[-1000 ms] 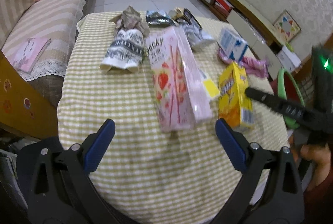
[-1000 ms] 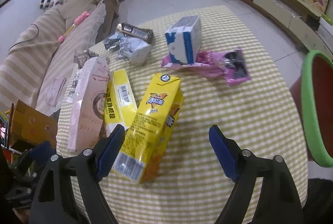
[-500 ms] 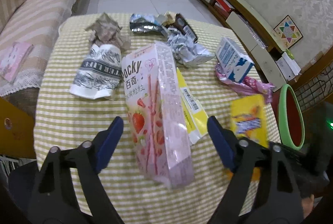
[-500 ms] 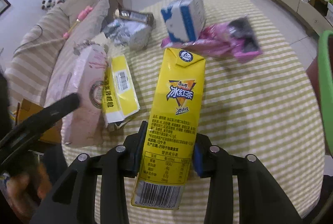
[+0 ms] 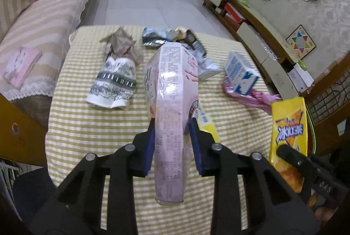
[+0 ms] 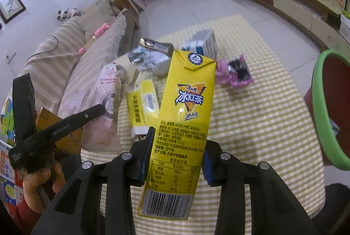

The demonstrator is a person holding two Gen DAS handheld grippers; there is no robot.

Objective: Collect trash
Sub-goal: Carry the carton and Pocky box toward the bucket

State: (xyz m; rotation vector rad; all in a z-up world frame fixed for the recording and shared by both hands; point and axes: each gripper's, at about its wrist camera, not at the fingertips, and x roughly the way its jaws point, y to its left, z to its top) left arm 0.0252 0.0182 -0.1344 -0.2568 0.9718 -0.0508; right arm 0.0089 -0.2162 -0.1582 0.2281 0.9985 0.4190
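Observation:
My left gripper (image 5: 171,125) is shut on a long pink snack box (image 5: 170,103), which it holds tilted above the checked tablecloth (image 5: 87,125). My right gripper (image 6: 177,136) is shut on a yellow iced-tea carton (image 6: 186,108), lifted off the table. The carton (image 5: 288,130) also shows at the right of the left wrist view, and the pink box (image 6: 98,108) at the left of the right wrist view. A red bin with a green rim (image 6: 321,108) stands off the table's right side.
On the table lie a crumpled paper bag (image 5: 116,79), dark foil wrappers (image 5: 157,38), a blue-white carton (image 5: 240,75), a pink wrapper (image 5: 251,97) and a flat yellow box (image 6: 143,108). A striped sofa (image 5: 43,23) runs along the left; low shelves (image 5: 262,33) line the right wall.
Both grippers closed: the left on the pink box, the right on the yellow carton. Each item has since been lifted off the tablecloth.

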